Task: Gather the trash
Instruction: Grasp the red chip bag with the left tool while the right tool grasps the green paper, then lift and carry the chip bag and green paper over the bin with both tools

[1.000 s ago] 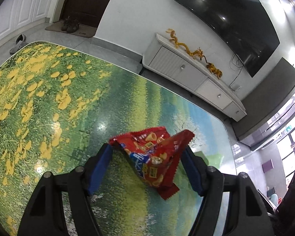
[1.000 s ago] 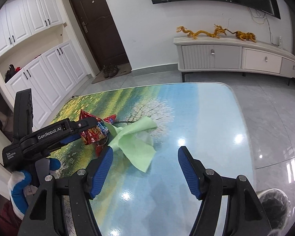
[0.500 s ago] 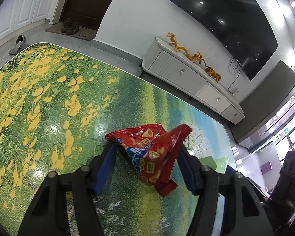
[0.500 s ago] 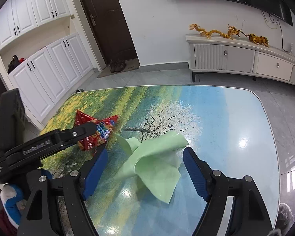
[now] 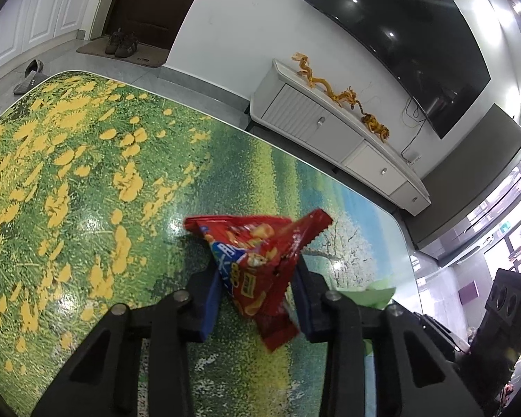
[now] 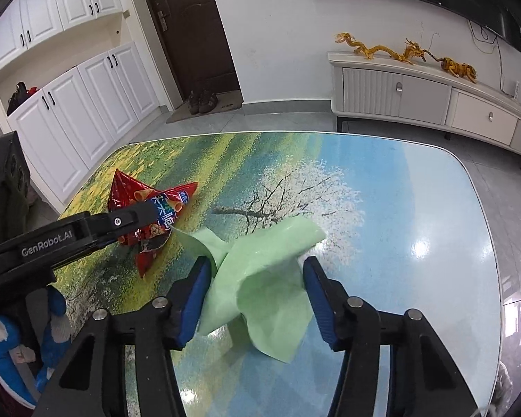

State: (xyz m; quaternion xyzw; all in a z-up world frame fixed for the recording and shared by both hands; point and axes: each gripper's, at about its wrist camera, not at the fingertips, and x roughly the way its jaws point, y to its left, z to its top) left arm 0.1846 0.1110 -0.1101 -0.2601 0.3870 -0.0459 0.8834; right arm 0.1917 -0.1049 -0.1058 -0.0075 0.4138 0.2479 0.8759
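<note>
Tongs are closing in on two bits of trash on the painted table (image 6: 416,208). On the left, the left gripper (image 5: 257,281) squeezes in on a red snack bag (image 5: 257,260), and its blue pads press the bag's sides. Just right of it, the right gripper (image 6: 257,279) closes around a crumpled green paper (image 6: 260,278); its left pad touches the paper, the right pad looks just apart. Both lie near the table's near side.

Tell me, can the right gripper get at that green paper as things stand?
Probably yes. The green paper already lies between the right gripper's blue pads, and its jaws are closing. Nothing blocks it; the left gripper works beside it on the red snack bag.
</note>
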